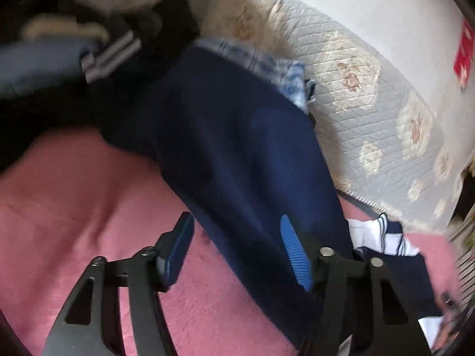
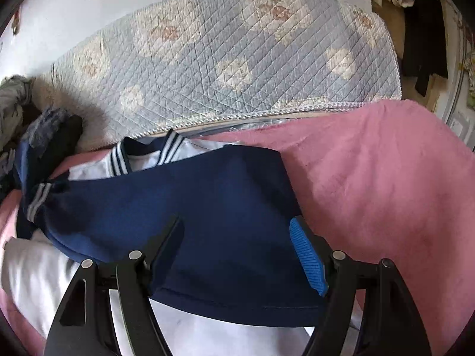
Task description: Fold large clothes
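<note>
Two grippers: both apart-jawed over one garment
Left gripper (image 1: 237, 249): jaws roughly half spread, nothing pinched; navy cloth passes under the right pad, pink blanket (image 1: 74, 195) under the left
Navy-and-white jacket (image 2: 184, 207): spread on the blanket, striped collar (image 2: 118, 157) toward the quilt (image 2: 225, 56)
Handling: likely soft, light, limp; best pinched at hem or sleeve edge
Right gripper (image 2: 237, 249): jaws wide, astride the navy panel near its hem, holding nothing
</note>
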Action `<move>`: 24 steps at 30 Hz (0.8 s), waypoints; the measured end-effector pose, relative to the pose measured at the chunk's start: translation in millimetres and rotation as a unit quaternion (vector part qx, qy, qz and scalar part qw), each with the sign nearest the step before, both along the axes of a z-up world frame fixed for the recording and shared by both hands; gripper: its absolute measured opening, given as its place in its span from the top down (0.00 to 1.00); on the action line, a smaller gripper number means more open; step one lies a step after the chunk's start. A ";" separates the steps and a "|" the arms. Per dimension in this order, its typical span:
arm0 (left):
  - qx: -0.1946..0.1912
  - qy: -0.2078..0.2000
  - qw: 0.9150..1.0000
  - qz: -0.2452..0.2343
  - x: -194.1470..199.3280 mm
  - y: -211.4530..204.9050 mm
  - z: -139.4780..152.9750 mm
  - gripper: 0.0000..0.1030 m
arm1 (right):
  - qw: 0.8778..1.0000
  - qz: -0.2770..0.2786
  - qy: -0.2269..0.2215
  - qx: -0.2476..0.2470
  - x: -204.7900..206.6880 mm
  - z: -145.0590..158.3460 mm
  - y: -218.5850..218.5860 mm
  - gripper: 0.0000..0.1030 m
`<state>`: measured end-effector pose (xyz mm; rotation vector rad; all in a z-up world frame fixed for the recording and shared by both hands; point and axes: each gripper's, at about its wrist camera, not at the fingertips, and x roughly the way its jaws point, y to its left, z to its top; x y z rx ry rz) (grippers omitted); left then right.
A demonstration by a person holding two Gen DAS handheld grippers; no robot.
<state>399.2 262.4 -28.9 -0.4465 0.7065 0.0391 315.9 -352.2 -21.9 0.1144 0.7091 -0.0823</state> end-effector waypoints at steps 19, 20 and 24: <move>0.084 -0.155 0.972 -0.153 -85.2 -152.8 87.7 0.98 | 1.000 0.016 0.011 0.012 -3.5 2.3 11.1 0.27; 0.079 -0.153 0.971 -0.168 -90.8 -165.7 85.3 0.97 | 1.000 0.016 0.012 0.012 -4.3 2.3 11.0 0.27; 0.078 -0.093 0.974 -0.193 -104.2 -216.6 53.6 0.92 | 1.000 0.015 0.022 0.015 -6.8 1.5 9.0 0.27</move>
